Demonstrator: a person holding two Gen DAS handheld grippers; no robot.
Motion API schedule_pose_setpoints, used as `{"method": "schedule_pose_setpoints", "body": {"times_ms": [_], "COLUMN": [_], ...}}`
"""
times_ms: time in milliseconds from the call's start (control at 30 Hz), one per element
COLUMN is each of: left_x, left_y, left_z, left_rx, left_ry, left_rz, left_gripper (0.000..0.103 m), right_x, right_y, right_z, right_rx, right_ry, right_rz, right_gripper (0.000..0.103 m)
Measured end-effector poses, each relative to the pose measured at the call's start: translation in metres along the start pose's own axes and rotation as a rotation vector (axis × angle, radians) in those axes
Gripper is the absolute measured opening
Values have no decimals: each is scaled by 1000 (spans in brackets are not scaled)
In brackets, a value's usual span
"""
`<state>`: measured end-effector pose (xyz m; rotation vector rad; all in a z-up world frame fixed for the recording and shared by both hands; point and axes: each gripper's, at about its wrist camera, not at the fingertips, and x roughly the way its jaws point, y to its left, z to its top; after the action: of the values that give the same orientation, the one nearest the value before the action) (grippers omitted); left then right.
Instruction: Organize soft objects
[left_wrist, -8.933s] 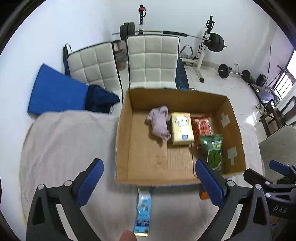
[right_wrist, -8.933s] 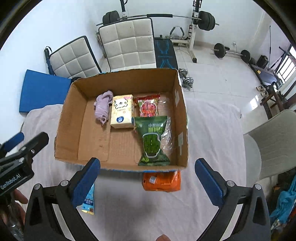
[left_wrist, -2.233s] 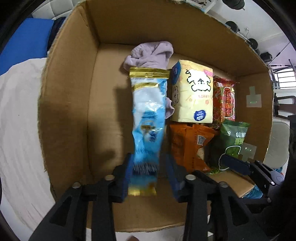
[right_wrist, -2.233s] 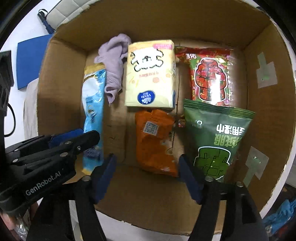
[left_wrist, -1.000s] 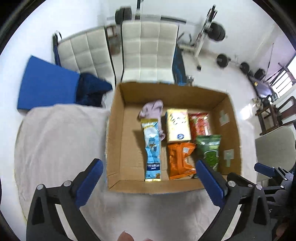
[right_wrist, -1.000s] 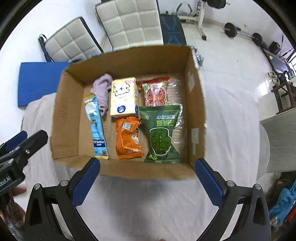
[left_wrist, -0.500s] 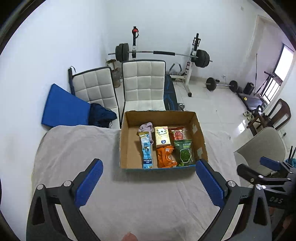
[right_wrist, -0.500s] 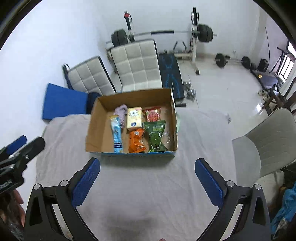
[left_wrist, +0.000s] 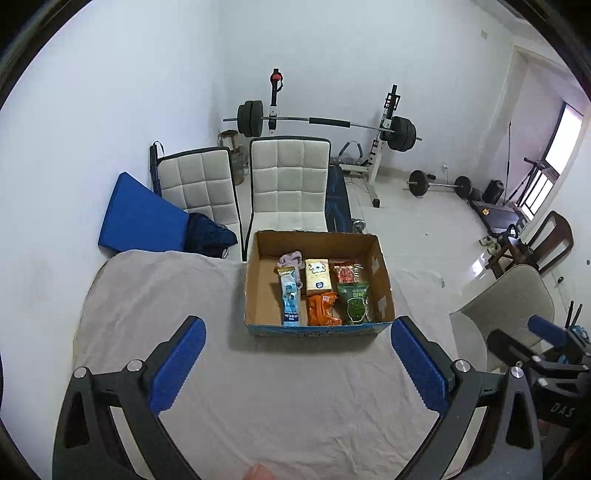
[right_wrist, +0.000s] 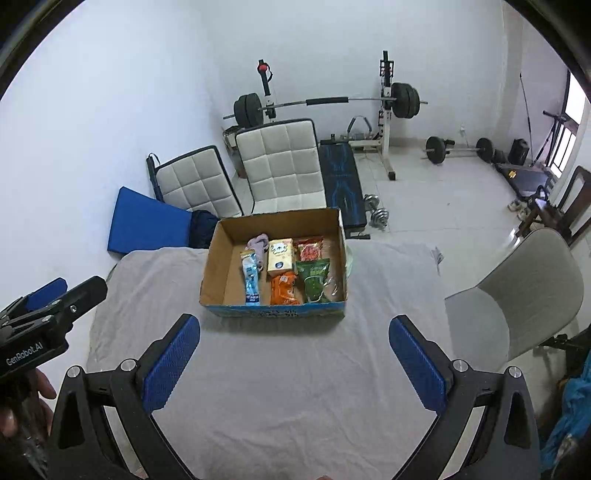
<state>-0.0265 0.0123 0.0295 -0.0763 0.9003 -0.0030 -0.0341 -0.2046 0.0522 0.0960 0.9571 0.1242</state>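
Observation:
A cardboard box (left_wrist: 384, 291) (right_wrist: 216, 269) stands on the grey-clothed table. It holds a lilac cloth (left_wrist: 290, 260), a light blue packet (left_wrist: 290, 301) (right_wrist: 251, 282), a yellow tissue pack (left_wrist: 317, 275) (right_wrist: 280, 256), a red packet (left_wrist: 345, 273), an orange packet (left_wrist: 321, 308) (right_wrist: 282, 288) and a green packet (left_wrist: 354, 302) (right_wrist: 314, 282). My left gripper (left_wrist: 297, 365) and my right gripper (right_wrist: 293, 363) are both open and empty, held high above the table well in front of the box.
Two white padded chairs (left_wrist: 288, 184) and a blue mat (left_wrist: 140, 221) stand behind the table. A barbell rack (left_wrist: 325, 123) and weights are at the back. A grey chair (right_wrist: 524, 291) stands to the right of the table.
Both grippers put their packets in the box, opened, and pulled back and up. The box now looks small and far away.

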Motion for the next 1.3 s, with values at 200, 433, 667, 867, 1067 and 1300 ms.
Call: {"method": "schedule_pose_setpoints", "body": {"times_ms": [200,433,667,867,1067,1300], "left_x": [7,16,19,16,15,18], "left_y": [-3,-1,2,4,4,8], "left_z": [1,0,-2,-3,-3,-5], "left_rx": [2,-1,-6,-9,-9,-11], "left_ry": [-24,-9,-4,-16,-15,-10], "left_rz": [24,50,63,73,70,69], "left_gripper": [103,103,103,103,103,103], "right_x": [5,13,17,19,19,17], "right_y": [2,2,3,9,13,16], "right_z": [9,15,15,16,15,12], "right_rx": [-6,-1,0,-15,-23,-29], "right_ry": [-36,-66,-65,-82,-84,-89], "right_rz": [-38,-62,-62,-69,-67,-77], "right_gripper": [103,103,103,103,103,103]}}
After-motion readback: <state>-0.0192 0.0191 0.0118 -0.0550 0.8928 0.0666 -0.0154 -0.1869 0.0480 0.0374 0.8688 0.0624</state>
